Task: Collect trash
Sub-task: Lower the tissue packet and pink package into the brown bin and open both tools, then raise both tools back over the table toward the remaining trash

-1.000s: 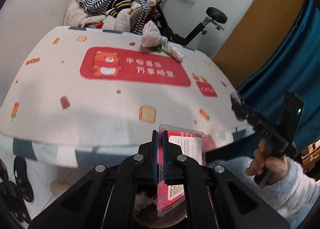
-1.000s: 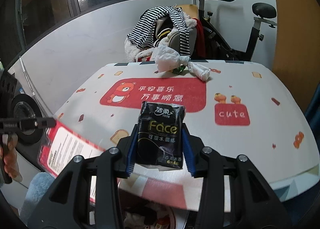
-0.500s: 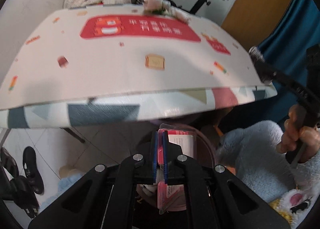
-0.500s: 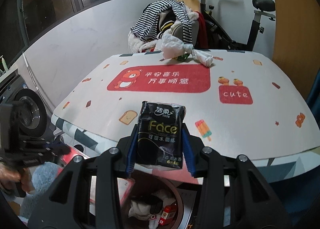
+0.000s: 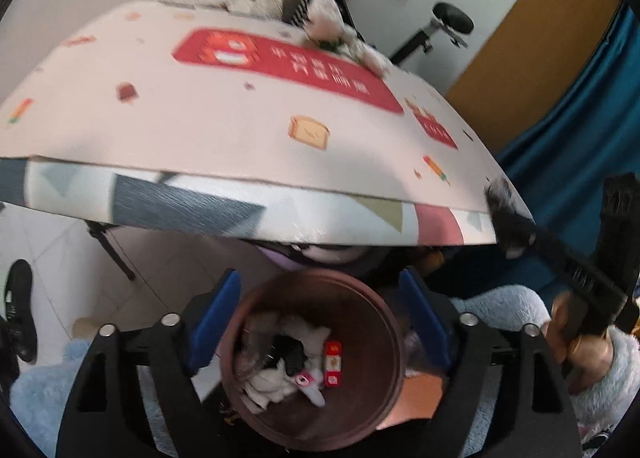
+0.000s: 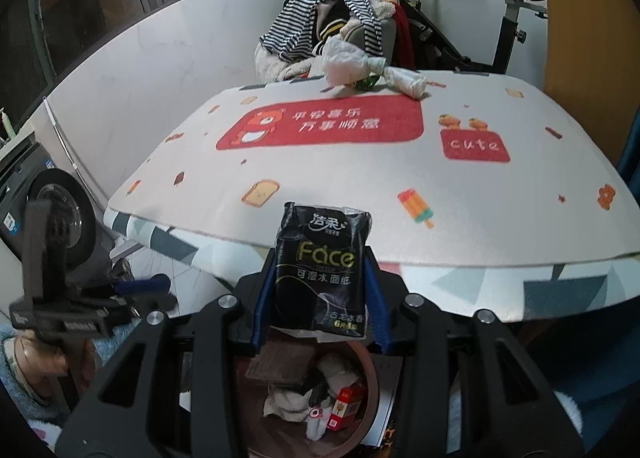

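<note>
My left gripper (image 5: 320, 316) hangs over a brown trash bin (image 5: 372, 358) below the table edge. Its jaws are opening, with nothing between the blue pads (image 5: 216, 314). The bin holds crumpled tissues and small red packets. My right gripper (image 6: 320, 282) is shut on a black tissue pack (image 6: 322, 258), above the same bin (image 6: 372, 382) at the table's front edge. On the far side of the table (image 6: 480, 197) lies a crumpled white plastic bag (image 6: 352, 65). The left gripper (image 6: 132, 290) shows blurred at the left of the right wrist view.
A chair piled with striped clothes (image 6: 320, 17) and an exercise bike (image 6: 508, 17) stand behind the table. A washing machine (image 6: 60, 213) is at the left, black shoes (image 5: 18, 290) lie on the floor, and a blue curtain (image 5: 580, 117) hangs at the right.
My left gripper sank from table height to just over the bin and opened; the pink package it held is gone from its fingers. My right gripper drew back and lower with the tissue pack.
</note>
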`<action>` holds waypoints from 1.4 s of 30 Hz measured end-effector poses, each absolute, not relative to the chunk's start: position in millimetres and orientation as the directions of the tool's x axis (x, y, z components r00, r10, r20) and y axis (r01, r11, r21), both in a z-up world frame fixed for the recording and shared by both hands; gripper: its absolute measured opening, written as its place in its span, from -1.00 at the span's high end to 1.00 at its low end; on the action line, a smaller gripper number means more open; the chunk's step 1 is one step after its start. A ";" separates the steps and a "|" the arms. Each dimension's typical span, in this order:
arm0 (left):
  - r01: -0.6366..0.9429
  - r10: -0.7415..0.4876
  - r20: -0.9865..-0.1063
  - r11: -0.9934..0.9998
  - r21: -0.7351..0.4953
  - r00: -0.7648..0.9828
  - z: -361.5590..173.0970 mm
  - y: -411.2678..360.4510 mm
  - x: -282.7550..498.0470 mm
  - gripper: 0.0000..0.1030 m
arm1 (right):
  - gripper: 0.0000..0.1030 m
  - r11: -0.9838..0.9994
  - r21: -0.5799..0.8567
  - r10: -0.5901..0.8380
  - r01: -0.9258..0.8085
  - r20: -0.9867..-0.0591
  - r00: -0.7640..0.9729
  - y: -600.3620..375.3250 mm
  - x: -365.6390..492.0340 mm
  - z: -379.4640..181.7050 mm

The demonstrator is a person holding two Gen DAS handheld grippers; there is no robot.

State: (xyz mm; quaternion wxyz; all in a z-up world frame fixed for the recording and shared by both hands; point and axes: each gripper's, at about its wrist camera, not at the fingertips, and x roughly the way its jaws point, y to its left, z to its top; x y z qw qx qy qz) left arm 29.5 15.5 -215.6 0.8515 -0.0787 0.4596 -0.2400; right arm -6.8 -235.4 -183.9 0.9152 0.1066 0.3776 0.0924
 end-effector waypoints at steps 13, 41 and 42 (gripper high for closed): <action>0.138 -0.226 -0.696 0.974 -0.182 0.682 -179.1 43.4 -5.4 -0.87 | 0.18 0.953 0.270 0.299 -0.141 -0.746 0.595 -194.6 -20.2 -230.5; 0.088 -0.173 -0.698 0.984 -0.157 0.695 -190.9 50.1 -16.1 -0.87 | -0.78 0.956 0.185 0.274 -0.228 -0.841 0.466 -157.2 -13.8 -275.9; 0.086 -0.170 -0.698 0.984 -0.154 0.696 -191.0 50.4 -16.4 -0.87 | -0.81 0.957 0.181 0.270 -0.228 -0.842 0.467 -156.6 -13.7 -275.8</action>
